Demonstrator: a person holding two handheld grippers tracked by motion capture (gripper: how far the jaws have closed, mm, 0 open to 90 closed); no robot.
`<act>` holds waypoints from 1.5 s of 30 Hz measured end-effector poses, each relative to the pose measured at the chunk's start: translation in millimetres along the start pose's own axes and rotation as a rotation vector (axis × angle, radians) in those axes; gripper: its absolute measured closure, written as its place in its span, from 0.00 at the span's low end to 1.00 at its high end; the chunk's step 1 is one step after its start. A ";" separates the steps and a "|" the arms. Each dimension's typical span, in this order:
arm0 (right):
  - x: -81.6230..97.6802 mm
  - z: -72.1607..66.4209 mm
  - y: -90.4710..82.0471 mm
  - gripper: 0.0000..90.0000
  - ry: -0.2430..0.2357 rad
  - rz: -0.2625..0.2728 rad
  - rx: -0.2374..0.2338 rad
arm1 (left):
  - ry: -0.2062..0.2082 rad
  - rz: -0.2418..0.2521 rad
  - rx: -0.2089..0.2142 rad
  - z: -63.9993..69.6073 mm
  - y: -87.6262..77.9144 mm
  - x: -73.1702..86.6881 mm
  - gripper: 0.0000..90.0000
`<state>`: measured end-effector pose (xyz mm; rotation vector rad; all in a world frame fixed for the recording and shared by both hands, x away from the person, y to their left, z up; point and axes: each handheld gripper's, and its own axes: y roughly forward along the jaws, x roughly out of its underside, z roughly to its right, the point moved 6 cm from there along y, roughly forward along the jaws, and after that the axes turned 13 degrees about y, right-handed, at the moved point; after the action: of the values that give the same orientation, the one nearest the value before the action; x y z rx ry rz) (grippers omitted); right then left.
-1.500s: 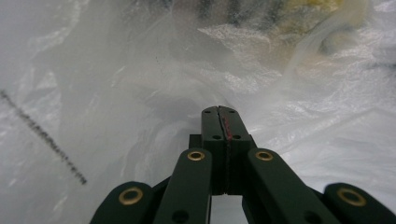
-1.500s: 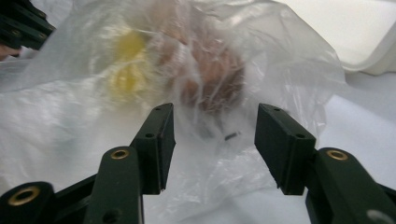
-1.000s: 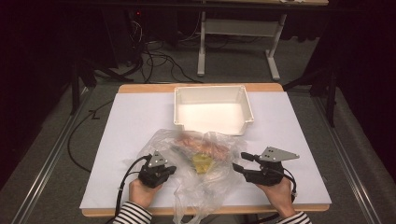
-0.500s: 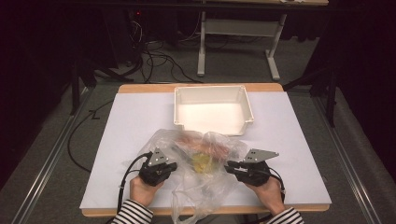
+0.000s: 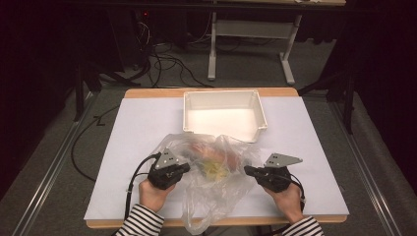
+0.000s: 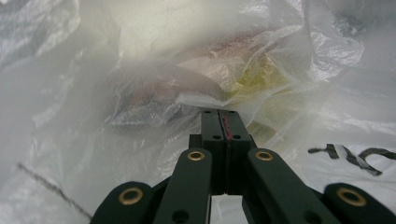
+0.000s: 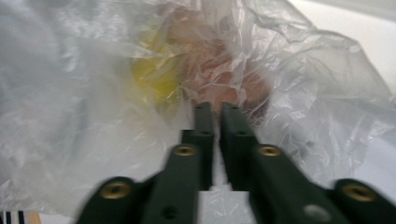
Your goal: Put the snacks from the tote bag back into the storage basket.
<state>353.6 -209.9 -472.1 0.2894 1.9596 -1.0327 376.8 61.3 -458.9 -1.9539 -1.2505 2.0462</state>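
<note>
On the bench (image 5: 123, 147), near the person's edge, sits a crumpled clear bag (image 5: 216, 177) with the two grippers on either side of it. Through the plastic you can make out something yellow (image 5: 214, 169) and something pinkish (image 5: 209, 152) — too blurry behind the film to say what they really are.

Left gripper (image 5: 183, 168) is at the bag's left side, held in a hand (image 5: 153, 192) with a striped sleeve (image 5: 142, 223). From the left gripper view its fingers (image 6: 212, 126) are clenched tight together, with a fold of the bag (image 6: 205, 100) right at their tips. It looks pinched in there, the film bunching up just where the fingers meet.

Right gripper (image 5: 249, 170) is at the bag's right side, its tips touching the plastic. In the right gripper view the fingers (image 7: 203, 123) stand nearly together with a thin gap left between them; they've just snapped in from wide and eased back out a hair. The bag (image 7: 224, 70) lies right in front of the tips, but that view is smeared, so I can't tell if any film is actually caught in the gap.

Behind the bag, toward the far edge of the bench, there's a white tray (image 5: 260, 115) — its near rim is just beside the bag's top.
</note>
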 end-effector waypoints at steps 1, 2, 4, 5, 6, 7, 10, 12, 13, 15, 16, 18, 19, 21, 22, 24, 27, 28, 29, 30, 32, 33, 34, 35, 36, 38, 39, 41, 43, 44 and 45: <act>-0.7 -0.4 -2.4 0.83 0.004 0.010 0.003 | 0.004 -0.001 0.000 0.0 1.6 -3.2 1.00; -1.1 -0.7 -4.9 0.78 0.008 0.017 0.004 | 0.008 0.002 0.000 -0.2 3.3 -6.4 1.00; -2.4 -0.6 -9.9 0.69 0.016 0.039 0.003 | 0.018 -0.002 -0.001 -0.7 6.8 -12.2 1.00; -3.4 -0.2 -12.5 0.65 0.020 0.048 0.003 | 0.015 0.000 -0.002 -0.7 8.8 -15.1 1.00; -4.5 0.0 -15.3 0.62 0.029 0.062 0.003 | 0.020 -0.003 -0.004 -1.4 10.4 -17.4 1.00; -5.9 0.1 -18.3 0.59 0.031 0.075 0.001 | 0.015 0.001 -0.005 -1.8 12.2 -19.6 1.00; -10.5 -3.4 -27.8 0.55 0.027 0.116 -0.007 | 0.008 -0.003 -0.011 -4.5 16.9 -24.2 1.00; -13.2 -7.6 -32.9 0.53 0.022 0.133 -0.015 | 0.003 -0.006 -0.015 -5.8 19.6 -27.1 1.00; -14.1 -10.0 -34.6 0.53 0.019 0.135 -0.021 | 0.001 -0.010 -0.018 -6.5 21.5 -28.4 1.00; -15.7 -14.9 -35.9 0.51 0.001 0.135 -0.030 | -0.003 -0.018 -0.022 -7.6 25.7 -30.3 1.00; -16.1 -17.8 -35.8 0.50 -0.005 0.129 -0.031 | -0.007 -0.021 -0.020 -8.1 27.7 -30.8 1.00; -16.8 -22.4 -34.1 0.50 -0.025 0.122 -0.036 | -0.012 -0.030 -0.019 -8.4 31.6 -30.8 1.00; -16.9 -24.2 -32.7 0.50 -0.027 0.116 -0.039 | -0.015 -0.032 -0.016 -7.8 33.4 -30.8 1.00; -17.5 -25.3 -28.5 0.51 -0.032 0.105 -0.040 | -0.013 -0.036 -0.012 -6.4 36.2 -30.8 1.00; -17.5 -25.0 -25.8 0.55 -0.035 0.098 -0.041 | -0.011 -0.038 -0.008 -5.6 36.9 -30.9 1.00; -16.6 -25.2 -19.8 0.71 -0.044 0.076 -0.050 | -0.010 -0.036 -0.007 -4.9 37.5 -31.5 1.00; -14.8 -24.4 -11.8 0.96 -0.058 0.043 -0.059 | -0.009 -0.033 -0.008 -5.5 36.6 -32.6 1.00; -14.7 -23.1 -10.4 1.00 -0.060 0.039 -0.059 | -0.006 -0.031 -0.012 -5.8 36.0 -32.9 1.00; -14.8 -21.4 -9.9 1.00 -0.059 0.037 -0.051 | -0.006 -0.028 -0.016 -6.2 35.5 -33.1 1.00; -14.8 -19.6 -10.1 1.00 -0.054 0.031 -0.045 | -0.005 -0.027 -0.018 -6.6 34.7 -33.3 1.00; -15.5 -15.3 -10.7 1.00 -0.052 0.037 -0.031 | 0.000 -0.022 -0.028 -7.9 33.4 -33.4 1.00; -15.7 -12.5 -11.6 1.00 -0.047 0.038 -0.019 | 0.001 -0.018 -0.032 -8.6 32.8 -33.6 1.00; -16.7 -5.5 -14.1 1.00 -0.032 0.048 0.004 | 0.001 -0.015 -0.039 -9.5 32.2 -33.7 1.00; -16.7 -5.5 -14.1 1.00 -0.032 0.048 0.004 | 0.004 -0.013 -0.049 -10.9 31.7 -33.6 1.00; -17.2 -1.0 -15.5 1.00 -0.024 0.051 0.020 | 0.001 -0.011 -0.057 -12.2 31.3 -33.6 1.00; -17.8 9.2 -17.5 1.00 -0.006 0.052 0.051 | -0.003 -0.003 -0.074 -14.9 31.0 -33.8 1.00; -17.5 19.9 -18.5 1.00 0.010 0.048 0.087 | -0.005 0.001 -0.082 -16.0 31.0 -34.0 1.00; -16.0 30.8 -18.3 1.00 0.032 0.038 0.113 | -0.001 0.001 -0.100 -18.5 31.0 -33.4 1.00; -14.8 35.5 -17.8 1.00 0.047 0.034 0.129 | 0.005 -0.003 -0.110 -19.2 31.1 -33.0 1.00; -13.2 40.3 -17.0 1.00 0.062 0.026 0.141 | 0.010 -0.006 -0.117 -19.8 31.5 -32.5 1.00; -9.9 49.2 -14.0 1.00 0.083 0.011 0.164 | 0.012 -0.011 -0.124 -20.5 32.3 -31.8 1.00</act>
<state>380.9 -254.2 -469.8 0.4399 1.9471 -1.1935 416.2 32.7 -448.7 -2.0015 -1.4144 1.9942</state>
